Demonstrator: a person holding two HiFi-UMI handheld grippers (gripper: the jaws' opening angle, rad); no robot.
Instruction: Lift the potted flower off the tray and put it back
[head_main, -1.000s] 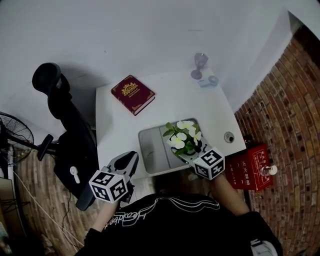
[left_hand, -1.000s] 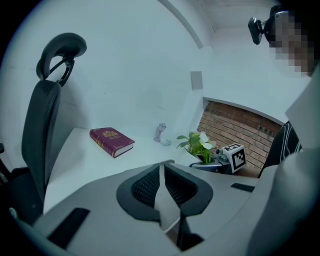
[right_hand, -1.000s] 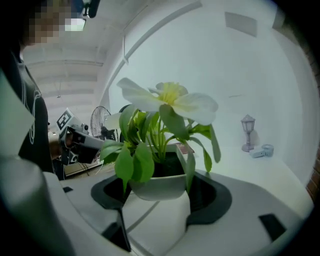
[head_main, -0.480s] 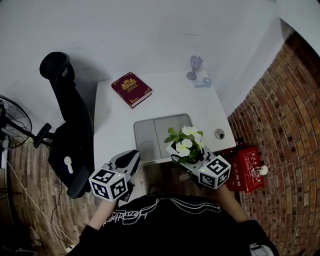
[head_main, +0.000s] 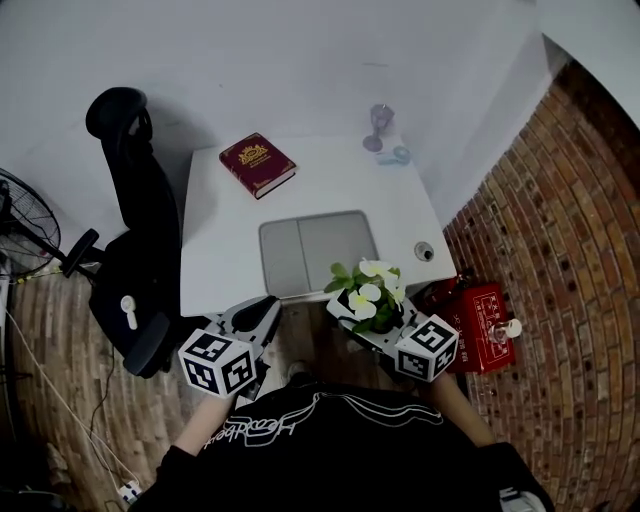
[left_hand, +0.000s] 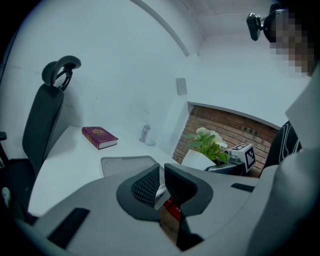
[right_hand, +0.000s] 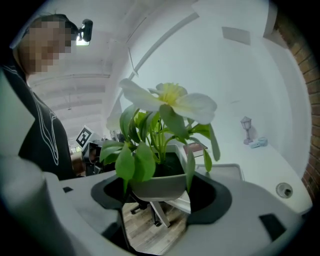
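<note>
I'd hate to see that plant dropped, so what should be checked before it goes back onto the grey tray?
1. Grip: the potted flower sits between both jaws of the right tongs: ok.
2. Pot upright, soil level: ok.
3. Tray free to take it, nothing lying in it: ok.
4. Pot above the tray: not ok. It hangs past the near edge of the table, over the floor.
5. Left tongs out of the way: jaws together, holding nothing, off to the tray's left: ok.
6. How firmly the pot is squeezed: cannot tell.
</note>
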